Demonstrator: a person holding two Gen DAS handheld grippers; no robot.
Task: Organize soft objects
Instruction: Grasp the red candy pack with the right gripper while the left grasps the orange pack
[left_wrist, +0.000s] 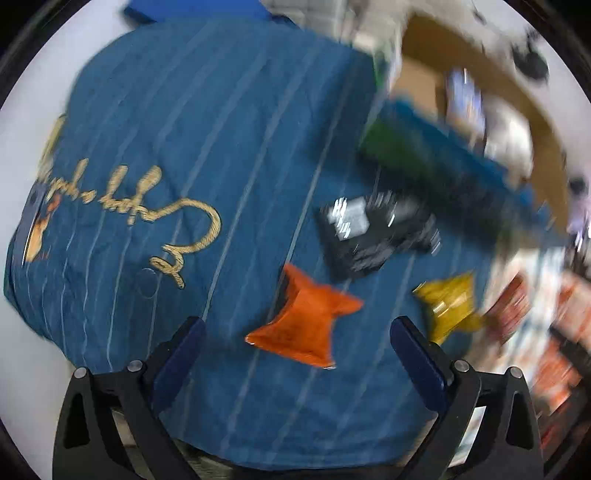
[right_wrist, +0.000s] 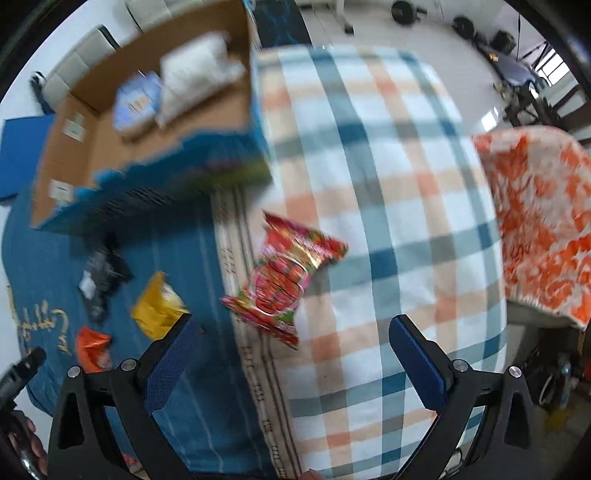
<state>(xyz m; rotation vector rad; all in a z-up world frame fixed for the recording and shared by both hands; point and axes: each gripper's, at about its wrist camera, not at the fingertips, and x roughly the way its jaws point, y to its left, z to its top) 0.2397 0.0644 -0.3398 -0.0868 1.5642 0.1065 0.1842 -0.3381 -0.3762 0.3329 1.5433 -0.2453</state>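
The plaid blanket (right_wrist: 388, 221) and the blue striped blanket (left_wrist: 184, 129) lie side by side over what may be a bed; the cardboard box (right_wrist: 110, 147) stands at the far edge where they meet, already holding white and pale-blue packs. The picking step seems in hand. The red snack packet (right_wrist: 286, 275) lies on the seam between the blankets, ahead of the right hand-held gripper (right_wrist: 295, 354), jaws wide apart and empty. The orange packet (left_wrist: 304, 321) sits between the spread, empty jaws of the left hand-held gripper (left_wrist: 299, 354); the yellow packet (left_wrist: 448, 302) is just beside it. Next, each likely needs lowering and a gentle close. Gold script on the blue blanket is unreadable; packet print is blurred.
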